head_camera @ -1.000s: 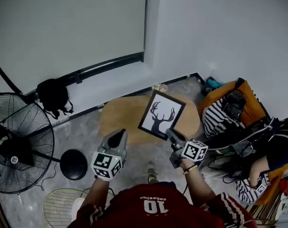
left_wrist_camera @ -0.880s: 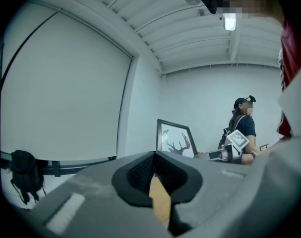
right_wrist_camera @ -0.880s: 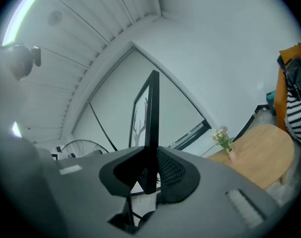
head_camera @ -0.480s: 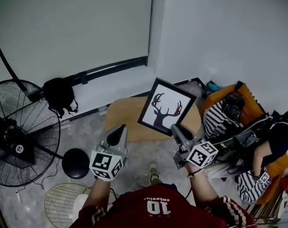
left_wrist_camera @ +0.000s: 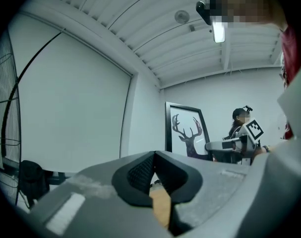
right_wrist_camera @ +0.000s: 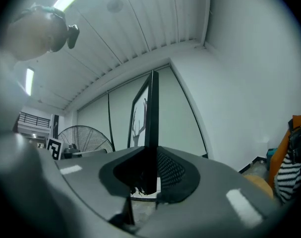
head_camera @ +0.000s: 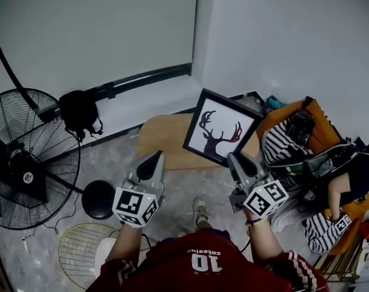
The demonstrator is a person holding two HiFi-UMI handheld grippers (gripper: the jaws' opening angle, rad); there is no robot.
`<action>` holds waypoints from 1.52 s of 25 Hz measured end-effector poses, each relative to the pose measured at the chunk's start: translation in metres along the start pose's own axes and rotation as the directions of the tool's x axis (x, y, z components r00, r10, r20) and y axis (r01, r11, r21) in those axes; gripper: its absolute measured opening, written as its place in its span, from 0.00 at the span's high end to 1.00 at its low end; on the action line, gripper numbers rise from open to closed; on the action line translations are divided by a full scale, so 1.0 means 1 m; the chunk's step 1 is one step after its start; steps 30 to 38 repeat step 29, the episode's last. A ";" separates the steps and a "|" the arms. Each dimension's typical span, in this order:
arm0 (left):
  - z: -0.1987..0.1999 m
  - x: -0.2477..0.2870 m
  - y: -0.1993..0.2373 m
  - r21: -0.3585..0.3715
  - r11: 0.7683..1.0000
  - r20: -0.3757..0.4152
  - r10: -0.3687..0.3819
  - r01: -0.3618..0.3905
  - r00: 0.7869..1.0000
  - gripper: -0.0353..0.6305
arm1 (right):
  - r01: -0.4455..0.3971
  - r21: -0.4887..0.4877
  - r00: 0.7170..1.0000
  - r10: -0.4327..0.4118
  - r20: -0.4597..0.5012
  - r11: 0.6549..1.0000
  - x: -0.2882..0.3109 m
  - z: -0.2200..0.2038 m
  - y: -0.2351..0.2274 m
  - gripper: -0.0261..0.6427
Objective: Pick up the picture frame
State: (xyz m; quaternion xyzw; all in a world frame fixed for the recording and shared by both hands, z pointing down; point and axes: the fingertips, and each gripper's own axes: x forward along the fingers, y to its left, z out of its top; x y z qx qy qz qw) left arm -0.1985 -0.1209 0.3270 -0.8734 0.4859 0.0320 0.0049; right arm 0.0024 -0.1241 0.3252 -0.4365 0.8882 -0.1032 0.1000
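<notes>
Red jersey (head_camera: 196, 269), white 10 (head_camera: 203, 262), grey left claw (head_camera: 155, 157), grey right claw (head_camera: 233, 157)

The person is holding both forearms (head_camera: 126, 243) out in front. The grey left gripper (head_camera: 155, 159) with its marker cube is pointing level, jaws together on nothing. The grey right gripper (head_camera: 234, 159) is pinching the lower edge of the black-framed deer picture (head_camera: 220, 126), which is standing up from its jaws.

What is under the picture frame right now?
The wooden table lies below the picture frame, which the right gripper holds up. The frame hides part of the tabletop.
</notes>
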 end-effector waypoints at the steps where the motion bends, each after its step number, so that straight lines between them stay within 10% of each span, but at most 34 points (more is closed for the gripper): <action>1: 0.003 -0.001 0.002 -0.002 1.000 0.004 0.002 -0.002 1.000 0.94 | 0.007 -0.003 1.000 -0.007 -0.004 1.000 0.000 0.001 0.000 0.86; 38: 0.002 0.009 0.000 -0.014 1.000 -0.035 -0.020 0.019 0.999 0.94 | 0.020 0.012 0.998 -0.019 -0.055 1.000 -0.001 0.001 -0.002 0.86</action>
